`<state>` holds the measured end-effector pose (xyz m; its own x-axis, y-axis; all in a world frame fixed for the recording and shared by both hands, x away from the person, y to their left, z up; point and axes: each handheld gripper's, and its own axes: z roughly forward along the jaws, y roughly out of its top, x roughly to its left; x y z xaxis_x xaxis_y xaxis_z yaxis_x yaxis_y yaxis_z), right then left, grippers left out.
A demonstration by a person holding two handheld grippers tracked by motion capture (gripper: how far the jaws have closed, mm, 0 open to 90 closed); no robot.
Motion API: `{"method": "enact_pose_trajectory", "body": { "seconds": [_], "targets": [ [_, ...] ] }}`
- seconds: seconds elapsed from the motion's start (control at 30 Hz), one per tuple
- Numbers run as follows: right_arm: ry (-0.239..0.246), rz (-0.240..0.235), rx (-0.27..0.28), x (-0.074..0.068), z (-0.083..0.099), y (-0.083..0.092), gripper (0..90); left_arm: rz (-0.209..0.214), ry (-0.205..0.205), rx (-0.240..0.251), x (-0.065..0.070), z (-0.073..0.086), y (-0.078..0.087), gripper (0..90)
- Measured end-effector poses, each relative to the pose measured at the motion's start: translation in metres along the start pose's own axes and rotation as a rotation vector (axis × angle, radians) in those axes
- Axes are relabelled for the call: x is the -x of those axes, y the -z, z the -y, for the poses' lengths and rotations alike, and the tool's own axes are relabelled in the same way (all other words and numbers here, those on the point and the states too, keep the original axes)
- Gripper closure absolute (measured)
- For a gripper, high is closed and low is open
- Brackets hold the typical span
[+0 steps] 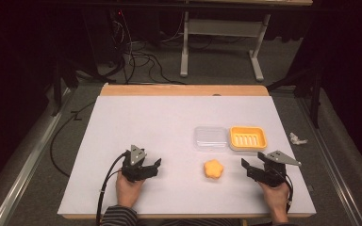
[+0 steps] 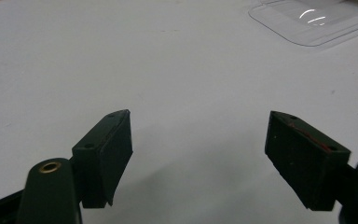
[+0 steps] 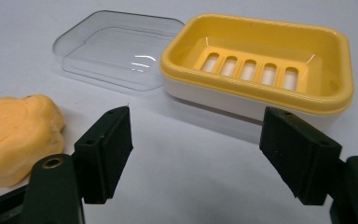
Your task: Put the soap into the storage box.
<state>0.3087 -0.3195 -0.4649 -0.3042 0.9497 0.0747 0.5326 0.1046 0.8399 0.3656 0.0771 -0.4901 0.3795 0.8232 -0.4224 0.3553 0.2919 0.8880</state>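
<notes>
White table [image 1: 146,122] in a dim room; both grippers, left [image 1: 152,165] and right [image 1: 253,161], gape empty near its front edge, soap [image 1: 213,169] between them.

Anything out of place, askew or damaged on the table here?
Nothing stands out. The yellow soap dish sits upright with its clear lid flat beside it, the orange flower-shaped soap lies intact in front, and the left gripper and right gripper are open, holding nothing.

Left gripper [image 1: 152,165] and right gripper [image 1: 250,167], each held in one hand, jaws spread wide and empty. Both sit low and level; the jaws of each point inward toward the other.
</notes>
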Motion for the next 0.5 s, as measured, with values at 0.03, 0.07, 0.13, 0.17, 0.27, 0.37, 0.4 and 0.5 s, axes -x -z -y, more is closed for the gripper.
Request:
{"method": "enact_pose_trajectory", "body": {
  "seconds": [0.03, 0.07, 0.13, 0.17, 0.27, 0.37, 0.4, 0.5],
  "targets": [
    [0.0, 0.0, 0.0, 0.0, 0.0, 0.0, 24.9, 0.001, 0.001, 0.001, 0.0, 0.0, 0.0, 23.8],
    [-0.005, -0.009, 0.004, -0.002, 0.0, 0.002, 24.5, 0.0, -0.003, 0.001, 0.0, 0.0, 0.0, 23.8],
    [-0.009, -0.01, 0.003, -0.003, 0.0, 0.002, 24.4, -0.001, -0.002, 0.001, 0.0, 0.0, 0.0, 23.8],
    [-0.005, -0.018, -0.006, -0.004, 0.0, 0.003, 24.1, -0.001, -0.002, 0.001, 0.0, 0.0, 0.0, 23.8],
    [0.0, -0.022, -0.01, -0.006, 0.0, 0.003, 24.0, -0.002, -0.005, -0.001, 0.0, 0.0, 0.0, 23.9],
    [0.006, -0.029, -0.008, -0.009, 0.0, 0.004, 24.0, -0.001, -0.004, -0.002, 0.0, 0.0, 0.0, 24.0],
    [0.007, -0.034, -0.01, -0.01, 0.0, 0.004, 23.8, -0.001, -0.005, -0.001, 0.0, 0.0, 0.0, 24.0],
    [0.014, -0.039, -0.021, -0.013, 0.0, 0.005, 23.2, 0.001, -0.005, -0.001, 0.0, 0.0, 0.0, 24.0]
  ]
}}
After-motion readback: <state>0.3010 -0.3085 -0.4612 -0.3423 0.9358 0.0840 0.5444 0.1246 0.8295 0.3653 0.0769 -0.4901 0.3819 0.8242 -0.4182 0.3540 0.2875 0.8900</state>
